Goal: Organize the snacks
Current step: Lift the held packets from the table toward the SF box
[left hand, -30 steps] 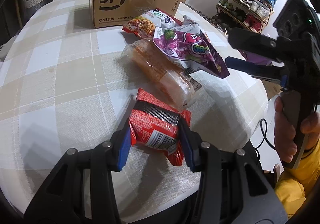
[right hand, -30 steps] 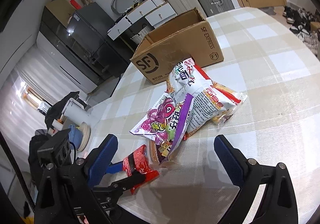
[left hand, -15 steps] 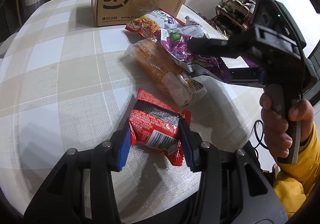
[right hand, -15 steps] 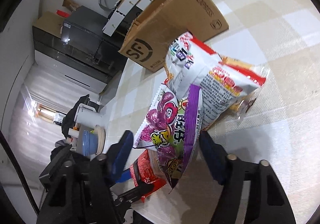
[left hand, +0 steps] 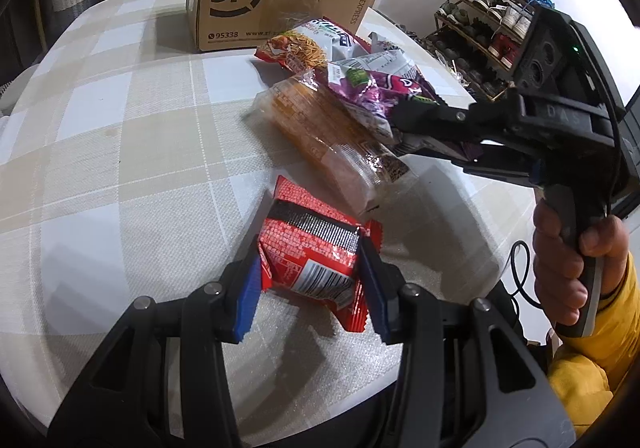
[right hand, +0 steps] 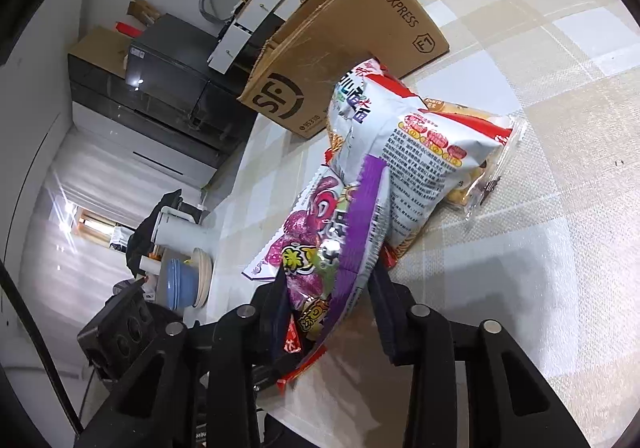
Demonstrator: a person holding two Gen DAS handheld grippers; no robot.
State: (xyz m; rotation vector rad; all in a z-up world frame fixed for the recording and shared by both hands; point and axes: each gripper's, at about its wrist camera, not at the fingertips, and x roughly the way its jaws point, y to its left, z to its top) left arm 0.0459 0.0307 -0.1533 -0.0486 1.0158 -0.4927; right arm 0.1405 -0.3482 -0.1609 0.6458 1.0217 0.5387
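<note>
Left wrist view: the left claw (left hand: 312, 280) grips a red snack packet (left hand: 310, 256) on the checked tabletop (left hand: 120, 168). The right claw (right hand: 332, 300) pinches a purple candy bag (right hand: 340, 232), which lies atop a clear-wrapped orange pack (left hand: 320, 132) and beside a white-red noodle-snack bag (right hand: 404, 152). An open SF Express cardboard box (left hand: 276, 16) stands behind the pile.

Both grippers are black plastic frames with 2 angular arms each. On the left gripper (left hand: 311, 280), blue pads line the fingers (left hand: 247, 290) and 4 round silver screws dot the arms. The right gripper (left hand: 404, 130) carries a boxy black camera housing at 1 o'clock with round sockets and a small green light. The hand (left hand: 568, 260) at 4 o'clock wears a yellow sleeve (left hand: 592, 360); a thin black cable (left hand: 520, 276) loops beside it.
</note>
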